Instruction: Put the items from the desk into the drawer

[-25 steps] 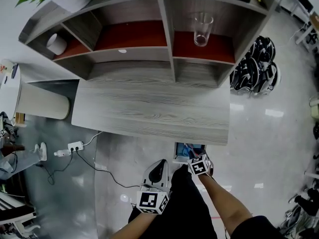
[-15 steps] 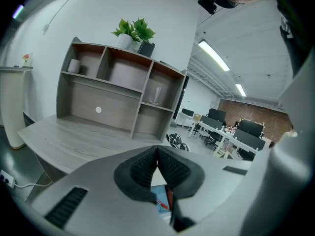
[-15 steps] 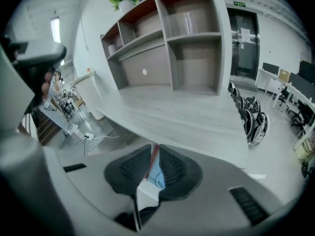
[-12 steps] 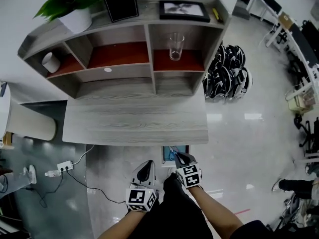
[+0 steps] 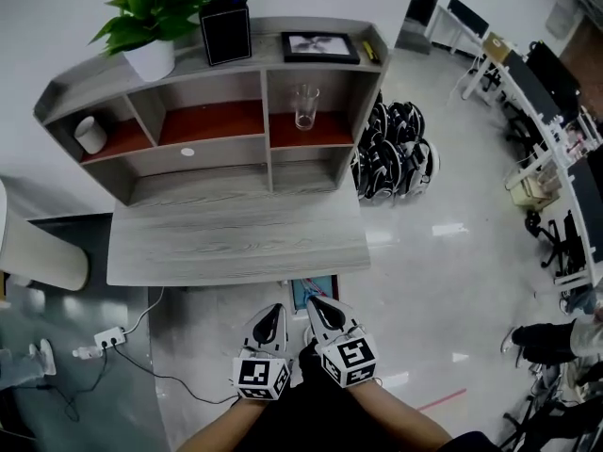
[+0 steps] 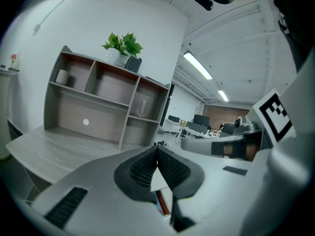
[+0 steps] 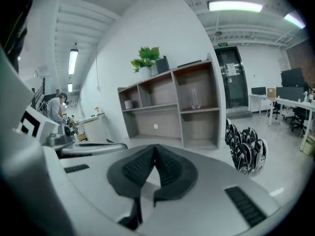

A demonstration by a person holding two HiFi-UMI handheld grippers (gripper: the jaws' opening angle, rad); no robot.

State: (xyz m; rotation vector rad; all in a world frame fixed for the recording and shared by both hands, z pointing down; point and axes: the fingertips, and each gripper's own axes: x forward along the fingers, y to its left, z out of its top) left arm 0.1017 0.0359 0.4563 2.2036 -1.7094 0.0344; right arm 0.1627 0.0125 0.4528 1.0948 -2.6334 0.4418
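Observation:
The grey desk (image 5: 236,243) has a bare top. Under its front edge a drawer (image 5: 315,288) stands open, with blue and red items inside. Both grippers hover side by side just in front of the drawer and point at the desk. My left gripper (image 5: 275,309) is shut with nothing in it, and its ribbed pads meet in the left gripper view (image 6: 157,150). My right gripper (image 5: 314,302) has just been closing. Its pads now touch with nothing between them (image 7: 155,147).
The hutch on the desk holds a glass (image 5: 303,107), a white cup (image 5: 91,135), a plant (image 5: 155,17), a black box (image 5: 226,28) and a picture frame (image 5: 318,47). Helmets (image 5: 396,158) lie heaped on the floor to the right. A power strip (image 5: 105,337) and cable lie at the left.
The head view has pulled back and up from the desk. The right gripper has come away from the drawer and now sits beside the left, which has risen a little.

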